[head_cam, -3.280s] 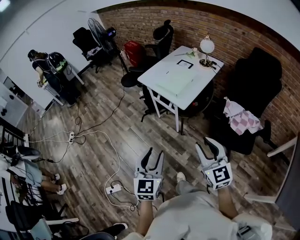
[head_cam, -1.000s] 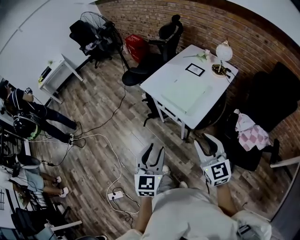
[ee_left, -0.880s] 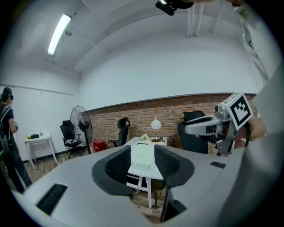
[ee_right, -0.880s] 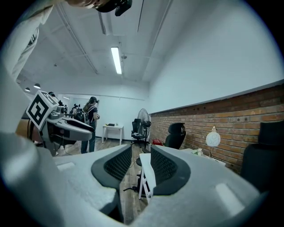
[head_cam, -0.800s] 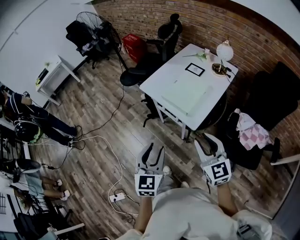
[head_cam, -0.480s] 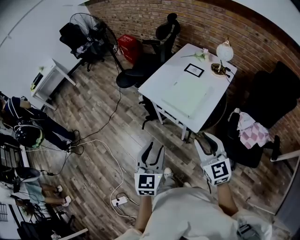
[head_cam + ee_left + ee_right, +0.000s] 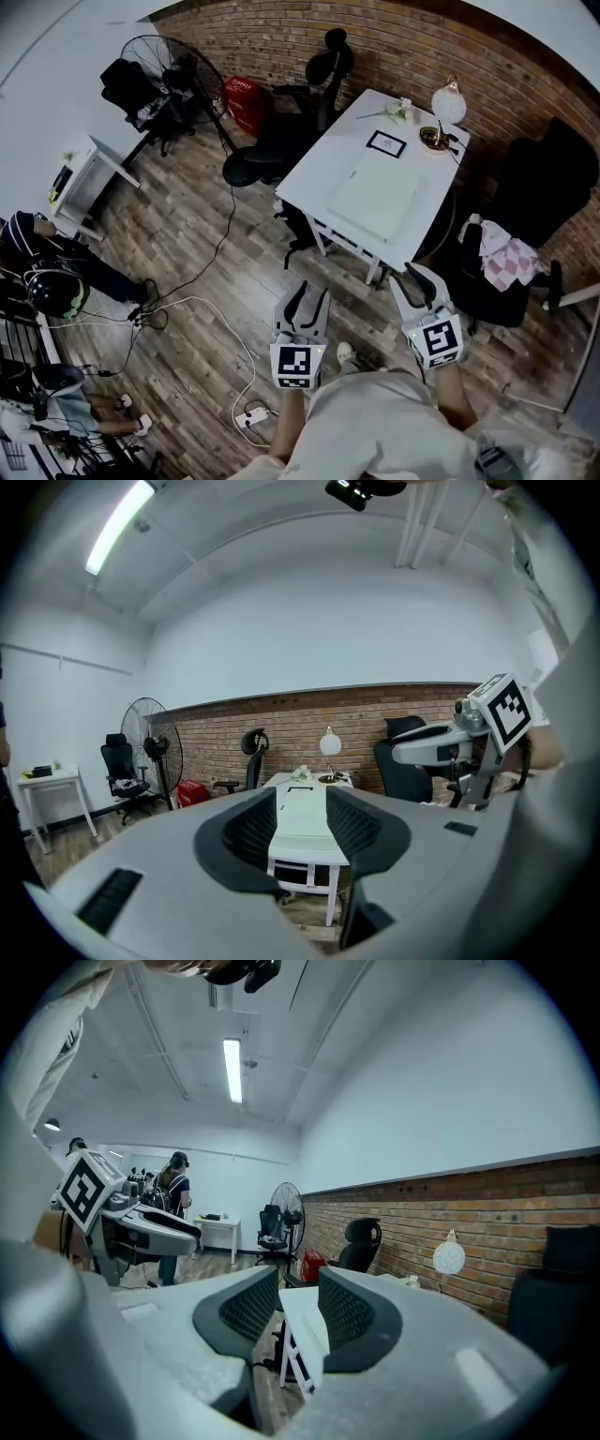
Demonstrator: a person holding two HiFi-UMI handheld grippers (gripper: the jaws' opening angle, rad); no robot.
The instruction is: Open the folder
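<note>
A pale green folder (image 7: 375,195) lies closed on the white table (image 7: 323,169) ahead of me; in the left gripper view the folder (image 7: 302,810) shows between the jaws, far off. My left gripper (image 7: 307,302) and right gripper (image 7: 419,284) are held side by side over the wooden floor, short of the table's near edge. Both stand open with nothing between their jaws. In the right gripper view the table (image 7: 298,1321) shows edge-on through that gripper (image 7: 285,1305).
On the table's far end stand a lamp with a round shade (image 7: 448,105), a framed card (image 7: 386,143) and a small flower (image 7: 396,112). Black office chairs (image 7: 525,206) flank the table; one carries a pink checked cloth (image 7: 503,257). Cables and a power strip (image 7: 253,415) lie on the floor. A person (image 7: 47,272) is at left.
I have moved forward across the floor with both grippers; the table now sits closer and more centred. The jaws have kept the same gap. The person at left has shifted.
</note>
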